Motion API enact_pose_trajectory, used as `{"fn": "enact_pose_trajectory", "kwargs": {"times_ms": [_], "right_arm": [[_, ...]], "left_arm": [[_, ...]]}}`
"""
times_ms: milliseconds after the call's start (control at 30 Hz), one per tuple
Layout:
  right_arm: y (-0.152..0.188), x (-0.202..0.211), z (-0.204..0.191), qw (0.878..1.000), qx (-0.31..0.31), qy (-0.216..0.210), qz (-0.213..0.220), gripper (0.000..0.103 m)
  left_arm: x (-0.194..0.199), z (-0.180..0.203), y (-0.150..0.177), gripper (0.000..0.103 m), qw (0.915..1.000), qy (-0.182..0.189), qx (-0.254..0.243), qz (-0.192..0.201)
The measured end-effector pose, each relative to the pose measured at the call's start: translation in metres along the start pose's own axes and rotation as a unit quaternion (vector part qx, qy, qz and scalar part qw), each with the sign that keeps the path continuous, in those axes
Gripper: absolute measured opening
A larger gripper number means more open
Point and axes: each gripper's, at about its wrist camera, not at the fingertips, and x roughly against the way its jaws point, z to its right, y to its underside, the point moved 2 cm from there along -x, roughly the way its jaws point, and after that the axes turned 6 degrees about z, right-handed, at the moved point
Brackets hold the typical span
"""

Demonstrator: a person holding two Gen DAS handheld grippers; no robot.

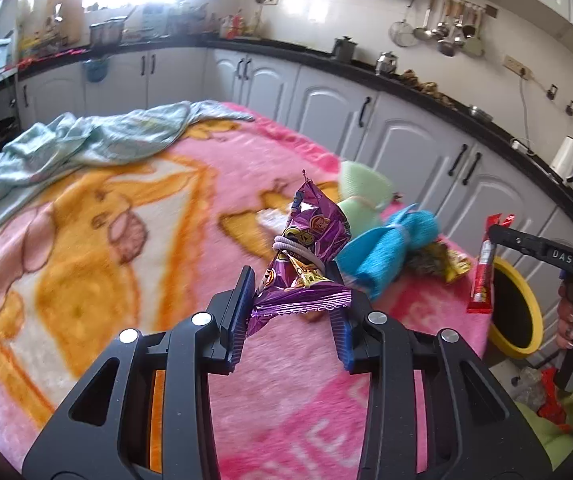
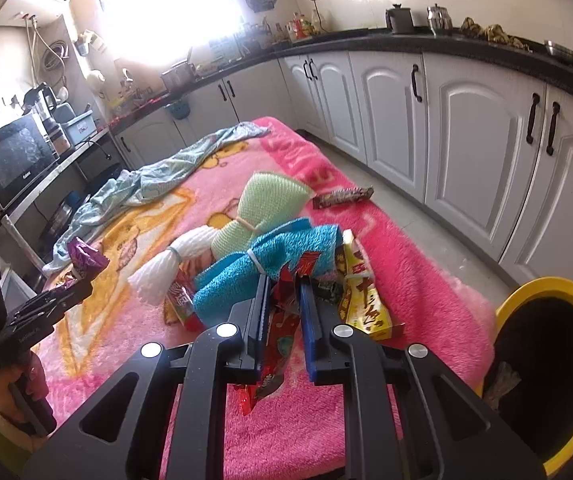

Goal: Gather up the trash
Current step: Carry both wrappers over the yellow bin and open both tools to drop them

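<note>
1. Plainly, both sets of jaws are clamped on trash: the left gripper [image 1: 292, 296] pinches the crimped bottom edge of a purple snack wrapper [image 1: 306, 248], which stands up between the blue pads with a pale elastic band looped round its middle.
2. Over on the other side, the right gripper [image 2: 282, 312] has its jaws closed narrowly on a red wrapper [image 2: 278, 344], the strip hanging down through the gap. From the left wrist view it dangles just above the rim of the yellow bin [image 2: 546, 292], which I judge is why it is held out that way, ready to drop.
3. Both pieces are lifted off the pink blanket [image 2: 406, 280], held by their edges, probably because thin foil offers little else to grip.
4. Beyond the jaws, more trash lies on the blanket: a yellow packet [image 2: 362, 304] just right of the right gripper, partly tucked beside a blue cloth bundle [image 2: 266, 256], and a brown bar wrapper [image 2: 342, 196] farther off near the blanket's edge.
5. A green cloth bundle [image 2: 266, 204] and a crumpled pale blue sheet [image 2: 158, 176] lie farther back; they look like keepers, not trash.
6. The bin stands on the floor at the blanket's corner, nearest the right gripper.
</note>
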Motion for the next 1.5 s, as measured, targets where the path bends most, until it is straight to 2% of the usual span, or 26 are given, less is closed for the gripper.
{"fn": "enact_pose_trajectory", "kwargs": {"times_ms": [700, 1200, 1500], "right_arm": [[-0.016, 0.067, 0.043, 0.998, -0.005, 0.033, 0.052, 0.014], [-0.02, 0.106, 0.082, 0.994, -0.028, 0.066, 0.086, 0.014], [-0.022, 0.132, 0.113, 0.988, -0.05, 0.094, 0.113, 0.014]], "left_arm": [[-0.022, 0.114, -0.017, 0.028, 0.9938, 0.082, -0.075, 0.003], [-0.04, 0.192, -0.022, 0.028, 0.9836, 0.137, -0.117, -0.001], [-0.049, 0.242, -0.017, 0.029, 0.9739, 0.174, -0.145, -0.007]]}}
